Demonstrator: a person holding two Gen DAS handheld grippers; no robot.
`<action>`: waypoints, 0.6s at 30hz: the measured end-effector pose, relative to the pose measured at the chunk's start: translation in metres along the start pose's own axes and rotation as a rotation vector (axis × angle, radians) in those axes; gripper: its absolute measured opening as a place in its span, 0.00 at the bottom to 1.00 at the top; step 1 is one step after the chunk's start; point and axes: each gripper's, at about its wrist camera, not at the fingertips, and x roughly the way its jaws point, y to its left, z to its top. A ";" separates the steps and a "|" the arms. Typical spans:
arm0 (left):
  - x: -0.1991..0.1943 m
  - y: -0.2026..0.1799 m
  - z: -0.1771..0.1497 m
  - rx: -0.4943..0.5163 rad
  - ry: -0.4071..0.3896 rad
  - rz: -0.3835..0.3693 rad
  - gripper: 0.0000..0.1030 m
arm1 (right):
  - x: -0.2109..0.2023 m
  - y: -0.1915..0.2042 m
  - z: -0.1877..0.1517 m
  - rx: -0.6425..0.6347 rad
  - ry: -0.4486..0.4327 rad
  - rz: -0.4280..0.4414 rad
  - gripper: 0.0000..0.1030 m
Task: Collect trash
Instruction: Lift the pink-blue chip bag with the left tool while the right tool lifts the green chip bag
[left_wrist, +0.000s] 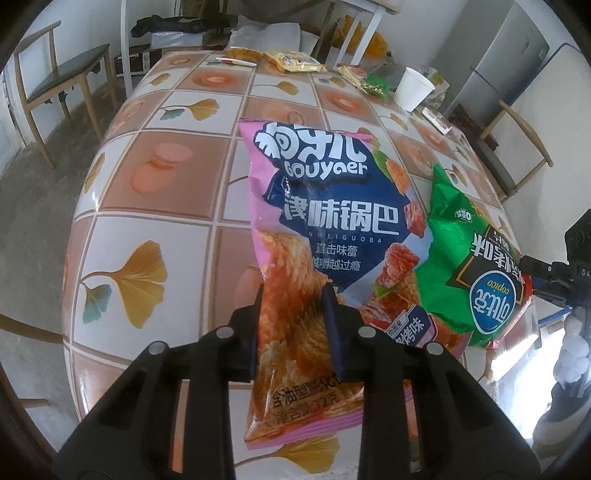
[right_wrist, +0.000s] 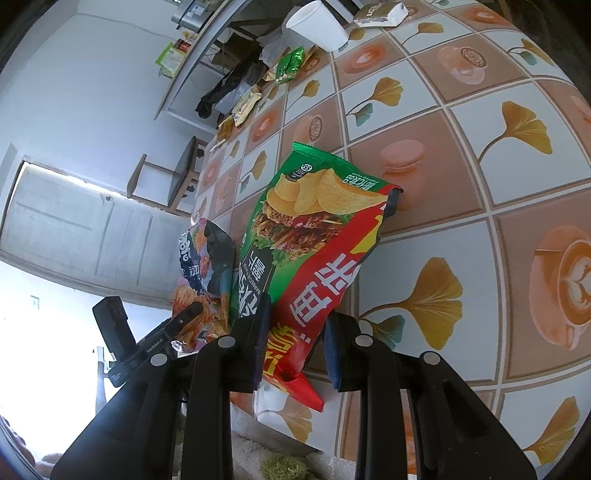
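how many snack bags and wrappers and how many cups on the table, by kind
Large snack bags: 2 (pink rice-crust bag, green chip bag)
Small wrappers at the far edge: 4 at least (orange, yellow, red-and-yellow, green)
White paper cups: 1
Total: 7

The tabletop (left_wrist: 155, 177) wore a tiled cloth printed with ginkgo leaves, macarons and coffee cups. At its far edge stood a white paper cup (left_wrist: 413, 89), with a green wrapper (left_wrist: 375, 85) and yellow snack packets (left_wrist: 295, 61) near it, and a small box (right_wrist: 380, 13) beyond the cup
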 end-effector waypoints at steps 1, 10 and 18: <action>0.000 0.000 0.000 -0.001 -0.001 -0.001 0.25 | 0.000 0.001 0.000 0.001 -0.001 -0.001 0.25; -0.001 0.003 -0.001 -0.023 -0.009 -0.018 0.21 | -0.001 0.000 0.000 0.006 -0.010 -0.001 0.25; -0.001 0.004 -0.001 -0.027 -0.010 -0.022 0.19 | -0.003 -0.001 0.000 0.013 -0.014 0.001 0.25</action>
